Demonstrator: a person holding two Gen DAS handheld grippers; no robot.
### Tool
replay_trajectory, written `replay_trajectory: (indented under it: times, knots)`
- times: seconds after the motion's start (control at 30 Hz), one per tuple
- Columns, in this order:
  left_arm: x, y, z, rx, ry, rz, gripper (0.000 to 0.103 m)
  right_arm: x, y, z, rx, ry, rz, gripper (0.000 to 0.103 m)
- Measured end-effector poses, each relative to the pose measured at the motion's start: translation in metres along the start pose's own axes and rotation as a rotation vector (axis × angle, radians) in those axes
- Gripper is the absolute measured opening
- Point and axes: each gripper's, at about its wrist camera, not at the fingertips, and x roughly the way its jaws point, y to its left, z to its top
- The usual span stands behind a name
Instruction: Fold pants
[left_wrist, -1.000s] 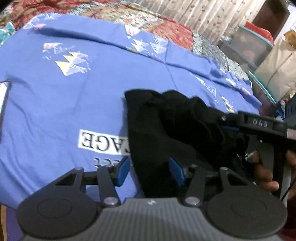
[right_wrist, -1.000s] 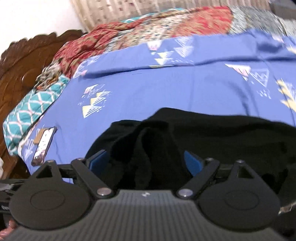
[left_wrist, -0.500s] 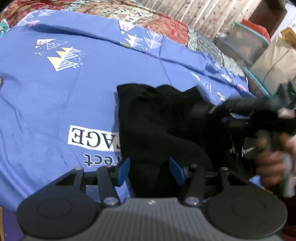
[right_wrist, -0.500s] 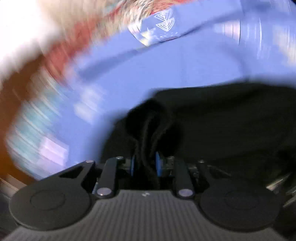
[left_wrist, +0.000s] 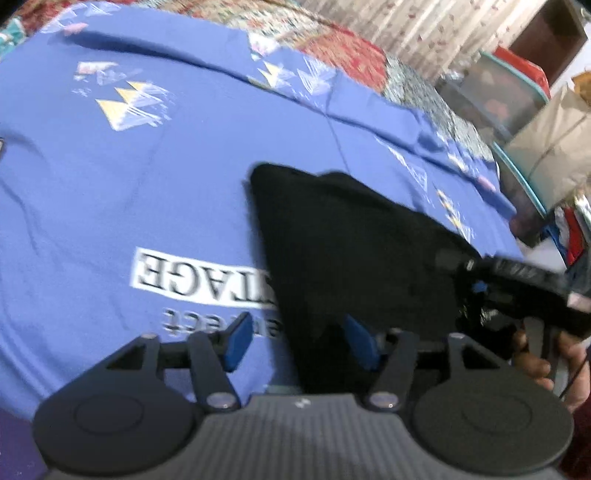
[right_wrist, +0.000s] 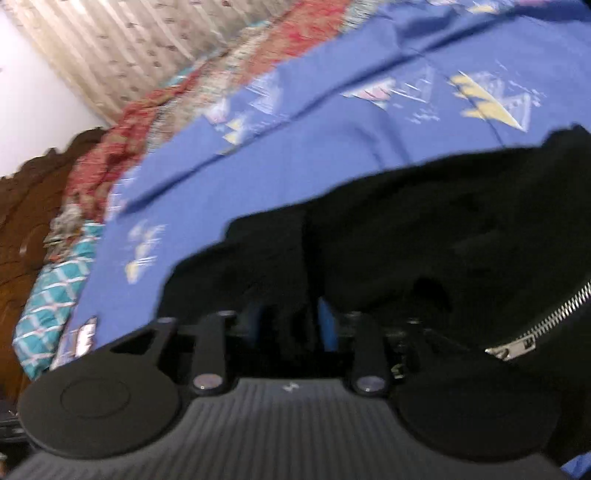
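The left claw (left_wrist: 295, 345) has just been opening; its pads stand spread over the near edge of the bed (left_wrist: 110, 192), with the pants' (left_wrist: 351, 251) near hem between them, seemingly unpressed, probably let go so the fold can settle. The pants lie near the bed's right side, a dark folded wedge whose long axis runs away from the near edge, narrowing toward the far end. The right claw (right_wrist: 290, 325) has also been opening, though cloth still fills the narrow gap between its pads.

pants (left_wrist: 351, 236) on sheet (left_wrist: 147, 177) — curtain (left_wrist: 424, 22) behind
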Motion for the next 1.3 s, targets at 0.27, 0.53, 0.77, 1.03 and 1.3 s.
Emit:
replay_trajectory:
  times: [0.27, 0.53, 0.77, 1.03, 1.3]
  knots:
    - [0.039, -0.017, 0.004, -0.025, 0.121, -0.049, 0.024, 0.016, -0.009, -0.014, 0.094, 0.117, 0.012, 0.037]
    - [0.000, 0.001, 0.010, -0.005, 0.013, -0.007, 0.013, -0.025, 0.028, -0.022, 0.044, 0.125, 0.095, 0.023]
    - [0.024, -0.003, -0.013, 0.071, 0.064, 0.108, 0.025, -0.009, -0.002, -0.044, 0.149, 0.167, 0.052, 0.057]
    - [-0.037, 0.005, 0.010, -0.003, -0.124, 0.013, 0.029, -0.066, 0.038, -0.022, -0.130, -0.111, -0.021, 0.058]
    - [-0.002, -0.040, 0.007, 0.125, -0.064, -0.048, 0.027, -0.019, 0.055, -0.010, -0.183, -0.058, 0.037, 0.033]
